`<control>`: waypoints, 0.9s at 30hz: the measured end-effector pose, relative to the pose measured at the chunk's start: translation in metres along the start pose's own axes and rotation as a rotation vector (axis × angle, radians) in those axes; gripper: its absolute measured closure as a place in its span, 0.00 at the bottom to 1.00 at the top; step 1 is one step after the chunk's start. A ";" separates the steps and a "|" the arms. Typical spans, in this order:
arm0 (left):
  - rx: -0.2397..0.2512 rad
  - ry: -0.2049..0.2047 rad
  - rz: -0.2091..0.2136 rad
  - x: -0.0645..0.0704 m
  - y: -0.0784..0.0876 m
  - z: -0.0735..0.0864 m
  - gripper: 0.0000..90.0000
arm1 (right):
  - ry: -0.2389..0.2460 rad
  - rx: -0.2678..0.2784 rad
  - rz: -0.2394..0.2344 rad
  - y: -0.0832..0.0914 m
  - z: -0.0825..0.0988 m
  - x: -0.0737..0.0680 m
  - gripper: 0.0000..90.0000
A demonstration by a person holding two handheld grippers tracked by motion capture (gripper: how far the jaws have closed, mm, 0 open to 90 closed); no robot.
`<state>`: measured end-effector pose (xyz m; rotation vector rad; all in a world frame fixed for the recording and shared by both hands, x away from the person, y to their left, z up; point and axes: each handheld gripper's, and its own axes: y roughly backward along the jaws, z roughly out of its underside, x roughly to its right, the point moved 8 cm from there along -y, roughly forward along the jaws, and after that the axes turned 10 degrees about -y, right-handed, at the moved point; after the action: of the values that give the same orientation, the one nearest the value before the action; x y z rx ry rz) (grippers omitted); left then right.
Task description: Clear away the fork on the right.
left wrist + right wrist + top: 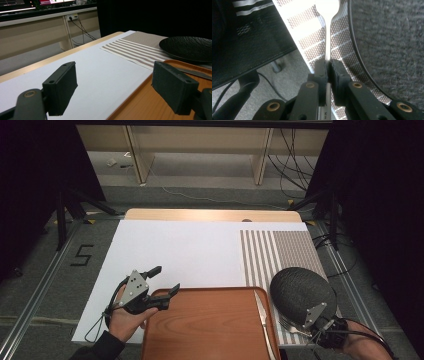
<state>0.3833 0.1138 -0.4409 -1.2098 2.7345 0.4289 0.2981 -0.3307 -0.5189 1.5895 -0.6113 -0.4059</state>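
On the counter's (165,250) near right corner, beside the black plate (300,292) on the striped mat (280,252), the right tool (327,65) is clamped on the fork (328,30), so placing it looks underway. The left tool (162,280) hovers open over the wooden tray's (210,325) left edge; next, the fork wants setting flat on the mat beside the plate

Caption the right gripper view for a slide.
Right gripper shut on a fork handle, beside the black plate on the striped placemat.

A wooden tray (210,325) is sitting at the near edge of the desk (210,214), partly over a white sheet (175,252). A knife (263,320) is lying along the tray's right side. A striped placemat (277,250) is lying to the right, carrying a black plate (300,292). Cables (292,165) are trailing across the floor (45,270) beyond.
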 end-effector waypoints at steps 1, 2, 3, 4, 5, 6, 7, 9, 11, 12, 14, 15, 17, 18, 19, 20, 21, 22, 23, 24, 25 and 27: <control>0.001 -0.001 0.000 0.000 0.000 0.000 0.22 | -0.007 0.001 0.000 0.001 -0.001 -0.002 0.94; 0.001 -0.001 0.000 0.000 0.000 0.000 0.22 | -0.007 0.001 0.000 0.001 -0.001 -0.002 0.94; 0.002 -0.001 0.000 0.000 0.000 0.000 0.22 | 0.013 0.026 0.004 0.003 -0.004 -0.002 0.94; 0.002 0.000 0.000 0.000 0.000 0.000 0.22 | 0.011 0.039 0.002 0.004 -0.006 -0.004 0.94; 0.002 -0.001 0.000 0.000 0.000 0.000 0.22 | 0.011 0.039 0.002 0.004 -0.006 -0.004 0.94; 0.002 0.000 -0.002 0.000 0.000 0.000 0.22 | 0.013 0.079 -0.009 0.008 -0.012 -0.006 0.94; 0.002 0.000 -0.002 0.000 0.000 0.000 0.22 | 0.011 0.103 -0.019 0.009 -0.015 -0.007 0.94; 0.003 -0.002 -0.001 0.000 0.000 -0.001 0.22 | 0.005 0.129 -0.035 0.011 -0.018 -0.009 0.94; 0.003 -0.002 -0.001 0.000 0.000 -0.001 0.22 | -0.034 0.180 -0.074 0.015 -0.025 -0.012 0.94; 0.003 -0.002 -0.001 0.000 0.000 -0.001 0.22 | -0.063 0.231 -0.106 0.018 -0.032 -0.014 0.94; 0.003 -0.002 -0.001 0.000 0.000 -0.001 0.22 | -0.089 0.259 -0.123 0.021 -0.038 -0.015 0.94; 0.004 -0.002 -0.001 0.000 0.001 -0.001 0.22 | -0.089 0.259 -0.123 0.021 -0.038 -0.015 0.94; 0.003 -0.002 -0.002 0.000 0.000 -0.001 0.22 | -0.103 0.277 -0.131 0.022 -0.042 -0.014 0.94; 0.003 -0.003 -0.001 0.000 0.000 -0.001 0.22 | -0.126 0.300 -0.144 0.023 -0.045 -0.014 0.94; 0.003 -0.003 -0.001 0.000 0.000 -0.001 0.22 | -0.126 0.300 -0.144 0.023 -0.045 -0.014 0.94; 0.003 -0.003 -0.002 0.000 0.000 -0.001 0.22 | -0.138 0.313 -0.151 0.024 -0.047 -0.013 0.94; 0.004 -0.003 -0.002 0.000 0.000 -0.001 0.22 | -0.168 0.335 -0.168 0.027 -0.050 -0.013 0.94; 0.003 -0.003 -0.002 0.000 0.000 -0.001 0.22 | -0.180 0.350 -0.173 0.028 -0.052 -0.012 0.94; 0.003 -0.003 -0.002 0.000 0.000 -0.001 0.22 | -0.180 0.350 -0.173 0.028 -0.052 -0.012 0.94; 0.003 -0.004 -0.002 0.000 0.000 -0.001 0.22 | -0.197 0.378 -0.188 0.030 -0.056 -0.011 0.94; 0.003 -0.004 -0.002 0.000 0.000 -0.001 0.22 | -0.197 0.378 -0.188 0.030 -0.056 -0.011 0.94; 0.004 -0.004 -0.003 0.000 0.001 -0.001 0.22 | -0.222 0.396 -0.190 0.030 -0.059 -0.011 0.94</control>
<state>0.3827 0.1138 -0.4397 -1.2108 2.7290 0.4246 0.3203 -0.2778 -0.4829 2.0062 -0.7450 -0.6380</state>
